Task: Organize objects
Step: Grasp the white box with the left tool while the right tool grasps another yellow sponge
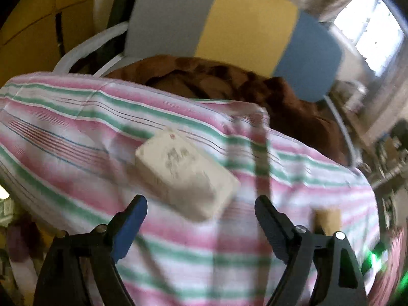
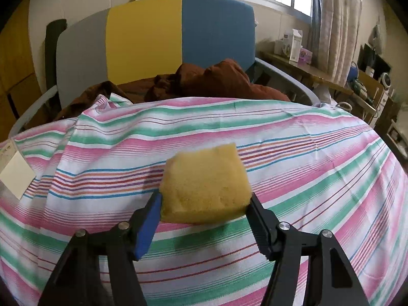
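right gripper [image 2: 205, 204]: jaws squeeze sponge [image 2: 204, 186] to lift | left gripper [image 1: 201, 204]: jaws wide, near box [image 1: 186, 173] on bed [image 1: 76, 132]

The striped bedsheet [image 2: 306, 153] lies open and flat to the right of the yellow sponge [image 2: 204, 186], which sits between the fingers of the right hand-held gripper [image 2: 204, 214], and in the band behind it. A rumpled brown blanket [image 2: 224, 81] and the upright headboard [image 2: 178, 38] close off the far end. In the left view, a white box [image 1: 186, 173] lies just ahead of the left hand-held gripper [image 1: 201, 204], with bare sheet on either side of it.
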{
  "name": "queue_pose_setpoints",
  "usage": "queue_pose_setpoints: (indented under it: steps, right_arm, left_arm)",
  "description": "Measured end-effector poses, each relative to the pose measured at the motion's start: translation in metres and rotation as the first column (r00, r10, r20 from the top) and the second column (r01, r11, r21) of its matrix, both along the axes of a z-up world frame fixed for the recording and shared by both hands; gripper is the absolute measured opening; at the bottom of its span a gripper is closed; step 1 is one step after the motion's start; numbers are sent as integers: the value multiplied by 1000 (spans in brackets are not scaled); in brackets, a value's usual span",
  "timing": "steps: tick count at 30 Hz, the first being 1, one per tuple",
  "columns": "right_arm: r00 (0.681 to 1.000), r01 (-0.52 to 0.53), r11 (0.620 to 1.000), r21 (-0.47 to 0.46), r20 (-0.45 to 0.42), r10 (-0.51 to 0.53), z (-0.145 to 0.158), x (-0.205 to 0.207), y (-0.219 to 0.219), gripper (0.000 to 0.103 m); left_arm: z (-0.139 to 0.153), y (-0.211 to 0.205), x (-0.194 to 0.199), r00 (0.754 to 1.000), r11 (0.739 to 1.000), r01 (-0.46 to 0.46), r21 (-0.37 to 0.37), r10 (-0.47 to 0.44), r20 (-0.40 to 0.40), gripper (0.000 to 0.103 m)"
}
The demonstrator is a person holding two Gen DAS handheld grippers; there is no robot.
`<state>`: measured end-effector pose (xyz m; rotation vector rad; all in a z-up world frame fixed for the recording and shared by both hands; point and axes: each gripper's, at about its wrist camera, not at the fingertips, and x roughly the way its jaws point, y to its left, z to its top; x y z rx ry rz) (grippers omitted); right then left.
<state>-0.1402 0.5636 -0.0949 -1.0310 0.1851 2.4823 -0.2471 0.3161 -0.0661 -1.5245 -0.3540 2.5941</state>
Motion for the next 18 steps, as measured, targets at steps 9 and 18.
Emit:
queue_pose_setpoints:
  steps: [9, 18]
  right_arm:
    - [1000, 4, 1000, -15, -18, -4, -1, 3, 2, 66]
    - [1000, 7, 1000, 7, -16, -7, -1, 2, -2, 66]
  left_arm:
    - [-35, 13, -41, 996, 997, -4, -77, 11, 89, 85]
    - [-39, 19, -3, 990, 982, 120, -148, -129, -51, 51]
